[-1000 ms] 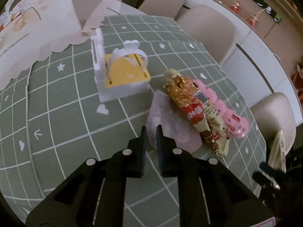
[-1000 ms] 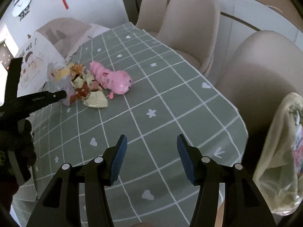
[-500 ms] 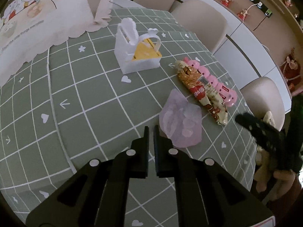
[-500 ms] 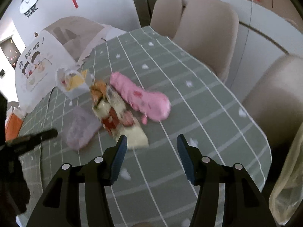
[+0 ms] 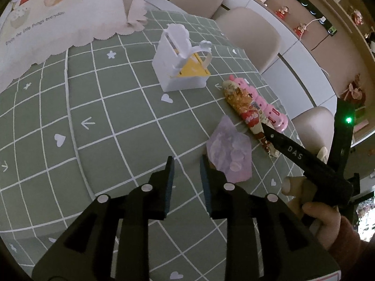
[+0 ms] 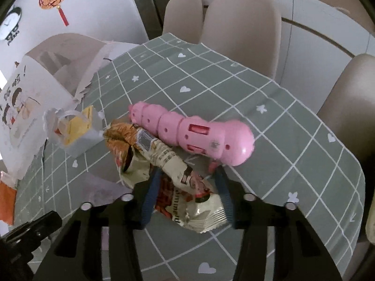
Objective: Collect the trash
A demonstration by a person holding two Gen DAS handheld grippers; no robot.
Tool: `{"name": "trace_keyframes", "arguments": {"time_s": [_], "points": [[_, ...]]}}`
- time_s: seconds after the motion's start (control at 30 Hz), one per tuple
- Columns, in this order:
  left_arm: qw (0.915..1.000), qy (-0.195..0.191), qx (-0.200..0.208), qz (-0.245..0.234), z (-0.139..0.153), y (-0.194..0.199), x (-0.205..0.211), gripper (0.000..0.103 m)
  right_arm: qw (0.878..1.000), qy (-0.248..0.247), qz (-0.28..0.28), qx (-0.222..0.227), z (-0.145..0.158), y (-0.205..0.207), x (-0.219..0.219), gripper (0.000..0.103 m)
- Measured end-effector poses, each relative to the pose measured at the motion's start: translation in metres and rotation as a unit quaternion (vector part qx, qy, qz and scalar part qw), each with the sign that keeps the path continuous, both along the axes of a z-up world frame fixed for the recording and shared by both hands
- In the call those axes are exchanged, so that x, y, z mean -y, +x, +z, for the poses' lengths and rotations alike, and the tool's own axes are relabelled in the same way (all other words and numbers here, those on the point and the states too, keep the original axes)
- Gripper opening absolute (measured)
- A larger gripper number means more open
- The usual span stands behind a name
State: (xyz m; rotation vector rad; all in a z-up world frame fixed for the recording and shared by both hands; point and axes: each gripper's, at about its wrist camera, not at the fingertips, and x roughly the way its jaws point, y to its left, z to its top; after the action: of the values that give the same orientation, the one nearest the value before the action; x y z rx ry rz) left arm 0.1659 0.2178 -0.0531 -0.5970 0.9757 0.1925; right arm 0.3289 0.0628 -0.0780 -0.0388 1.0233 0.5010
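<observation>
A crumpled snack wrapper [image 6: 164, 164] lies on the green checked tablecloth [image 6: 293, 140]; it also shows in the left wrist view [image 5: 246, 114]. My right gripper [image 6: 186, 175] is open, its blue fingers either side of the wrapper's near end, low over it. A crumpled pale purple wrapper [image 5: 228, 151] lies just ahead-right of my left gripper [image 5: 186, 164], which is partly open and empty above the cloth. The right gripper's finger [image 5: 276, 140] shows over the snack wrapper in the left wrist view.
A pink plastic caterpillar toy [image 6: 194, 133] lies beside the snack wrapper. A small white and yellow paper box [image 5: 180, 68] stands further back. A large illustrated white paper bag [image 5: 46, 16] stands at the far left. Beige chairs [image 6: 241, 28] ring the table's far edge.
My right gripper has moved in over the snack wrapper and now straddles it. My left gripper has opened a little and backed away from the purple wrapper.
</observation>
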Motion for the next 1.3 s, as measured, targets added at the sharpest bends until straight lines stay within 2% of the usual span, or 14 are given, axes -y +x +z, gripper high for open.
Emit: {"name": "trace_keyframes", "arguments": {"time_s": [0.2, 0.3, 0.43, 0.53, 0.63, 0.7, 0.9, 0.97, 1.03, 1.07, 1.1, 1.13, 1.3], "points": [[0.9999, -0.009, 0.008, -0.007, -0.002, 0.006, 0.002, 0.029, 1.0, 0.015, -0.002, -0.018, 0.0, 0.004, 0.019, 0.024], [0.9994, -0.01, 0.023, -0.023, 0.0, 0.013, 0.006, 0.035, 0.999, 0.01, -0.022, -0.022, 0.003, -0.003, 0.046, 0.022], [0.9976, 0.006, 0.038, -0.057, -0.001, 0.024, 0.013, 0.041, 0.997, 0.0, -0.067, -0.025, 0.013, -0.03, 0.096, 0.022], [0.9946, 0.038, 0.037, -0.089, -0.006, 0.039, 0.023, 0.042, 0.994, -0.006, -0.103, -0.028, 0.019, -0.06, 0.132, 0.021], [0.9909, 0.069, 0.032, -0.111, -0.013, 0.051, 0.034, 0.042, 0.987, 0.004, -0.152, -0.05, 0.016, -0.095, 0.165, 0.021], [0.9882, 0.083, 0.032, -0.124, -0.014, 0.056, 0.039, 0.044, 0.983, 0.008, -0.172, -0.064, 0.012, -0.114, 0.177, 0.021], [0.9844, 0.088, 0.036, -0.149, -0.015, 0.066, 0.05, 0.044, 0.975, 0.034, -0.199, -0.091, 0.009, -0.147, 0.189, 0.022], [0.9818, 0.088, 0.038, -0.164, -0.016, 0.068, 0.054, 0.034, 0.973, 0.038, -0.206, -0.092, 0.008, -0.149, 0.187, 0.023], [0.9793, 0.095, 0.036, -0.175, -0.016, 0.068, 0.06, 0.017, 0.975, 0.026, -0.208, -0.075, 0.009, -0.155, 0.183, 0.028], [0.9782, 0.089, 0.037, -0.184, -0.017, 0.066, 0.061, 0.017, 0.977, 0.024, -0.202, -0.069, 0.01, -0.157, 0.183, 0.037], [0.9777, 0.082, 0.038, -0.19, -0.017, 0.064, 0.062, 0.014, 0.98, 0.018, -0.19, -0.058, 0.013, -0.158, 0.181, 0.039], [0.9767, 0.07, 0.041, -0.199, -0.016, 0.059, 0.063, 0.006, 0.982, 0.009, -0.18, -0.047, 0.017, -0.16, 0.179, 0.04], [0.9735, 0.024, 0.045, -0.223, -0.012, 0.034, 0.074, 0.004, 0.991, -0.01, -0.131, -0.003, 0.036, -0.159, 0.17, 0.04]]}}
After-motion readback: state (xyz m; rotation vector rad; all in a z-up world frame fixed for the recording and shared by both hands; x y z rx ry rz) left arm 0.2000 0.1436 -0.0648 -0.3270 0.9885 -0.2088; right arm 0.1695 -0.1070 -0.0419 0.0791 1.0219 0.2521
